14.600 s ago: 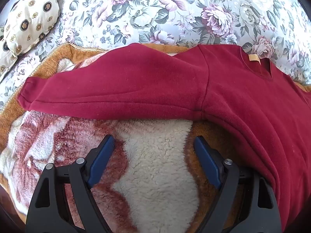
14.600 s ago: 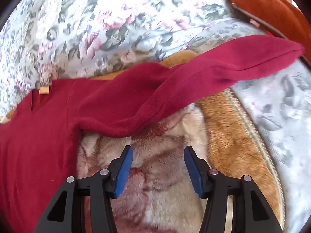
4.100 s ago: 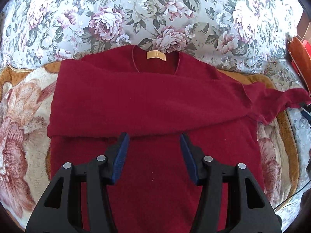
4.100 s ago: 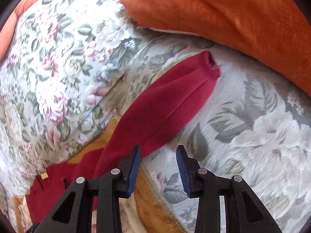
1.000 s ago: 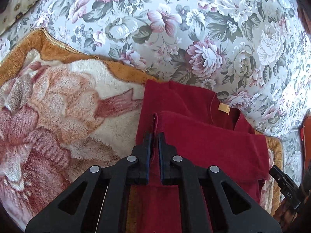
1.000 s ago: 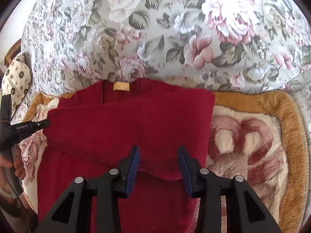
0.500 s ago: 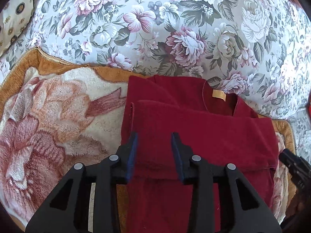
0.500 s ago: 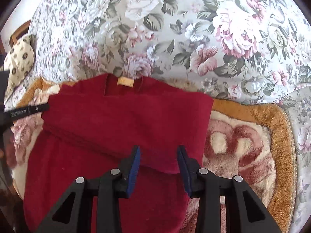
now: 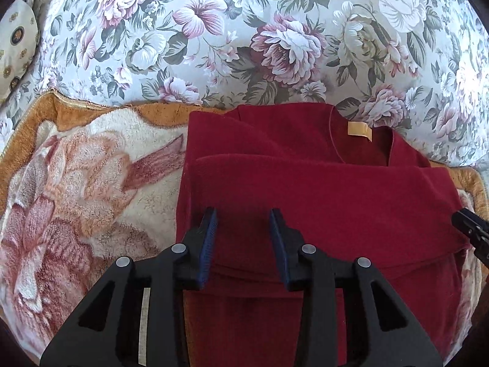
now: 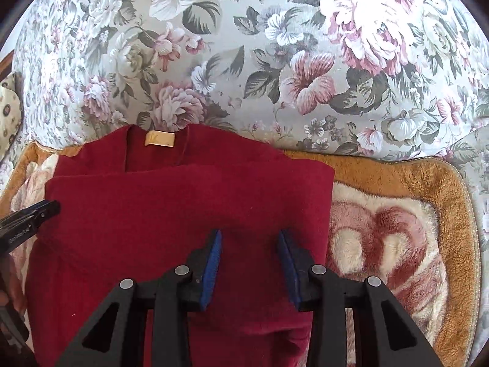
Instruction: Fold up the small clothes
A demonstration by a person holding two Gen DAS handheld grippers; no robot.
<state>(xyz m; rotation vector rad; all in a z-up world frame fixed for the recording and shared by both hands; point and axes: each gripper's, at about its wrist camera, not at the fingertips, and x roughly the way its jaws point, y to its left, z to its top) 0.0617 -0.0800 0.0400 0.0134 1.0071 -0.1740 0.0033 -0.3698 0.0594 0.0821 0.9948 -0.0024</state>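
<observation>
A dark red sweater (image 9: 321, 202) lies flat with both sleeves folded across its chest and a tan label (image 9: 359, 131) at the neck. My left gripper (image 9: 243, 214) hovers open over the sweater's left part, just inside its left edge, with nothing between the blue pads. In the right wrist view the sweater (image 10: 171, 214) fills the lower left. My right gripper (image 10: 249, 234) stands open over the folded sleeve near the sweater's right edge, holding nothing. Each gripper's tip shows in the other view: the right gripper (image 9: 464, 218) and the left gripper (image 10: 45, 209).
The sweater rests on a plush blanket (image 9: 79, 189) with an orange border (image 10: 397, 168), spread over a floral bedspread (image 9: 275, 46). A cream patterned pillow (image 9: 15, 39) sits at the far left. Part of a hand (image 10: 12, 287) shows at the left edge.
My left gripper was shut on the folded sleeve's left end one second ago; it has let go, opened and shifted right over the sweater. The right gripper drifted slightly, still open.
</observation>
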